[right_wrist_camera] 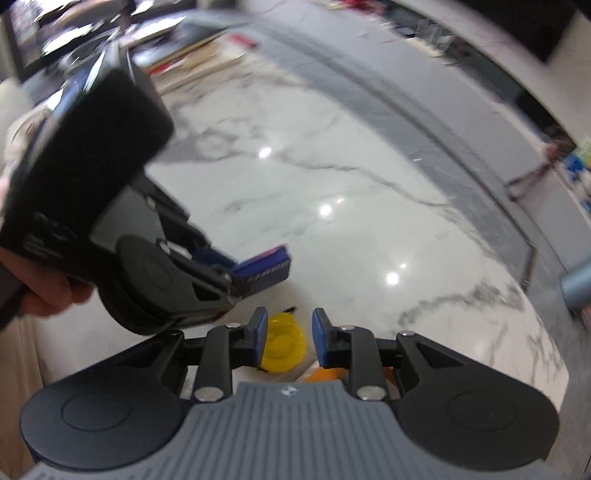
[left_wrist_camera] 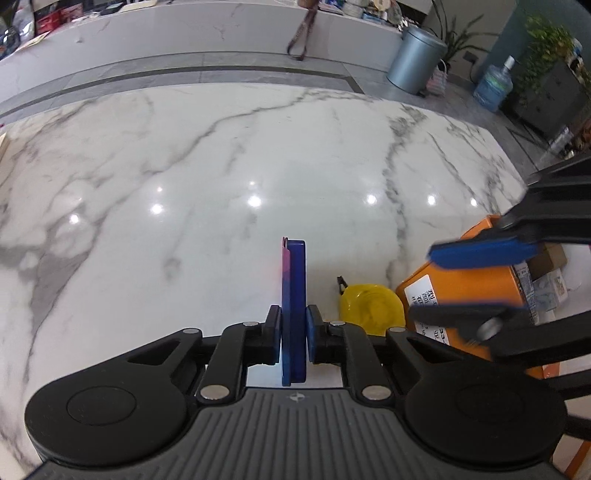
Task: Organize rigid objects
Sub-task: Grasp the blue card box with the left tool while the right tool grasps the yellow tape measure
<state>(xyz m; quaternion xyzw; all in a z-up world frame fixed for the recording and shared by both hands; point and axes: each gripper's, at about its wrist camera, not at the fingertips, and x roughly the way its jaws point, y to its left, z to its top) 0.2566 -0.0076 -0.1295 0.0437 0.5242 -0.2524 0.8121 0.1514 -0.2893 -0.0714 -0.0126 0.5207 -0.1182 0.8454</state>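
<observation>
Though blurred, left gripper [left_wrist_camera: 293, 338] around blue box [left_wrist_camera: 293, 295].

Glossy white marble desk [left_wrist_camera: 221, 177] with grey veins, mirroring ceiling lights. Beyond it, grey tiled floor [left_wrist_camera: 229, 70], a long white counter [left_wrist_camera: 184, 33], a metal bin [left_wrist_camera: 415, 61] and potted plants [left_wrist_camera: 546, 40].

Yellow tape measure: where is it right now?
The yellow tape measure lies on the marble table, between the blue box clamped in the left gripper and the orange box.
</observation>
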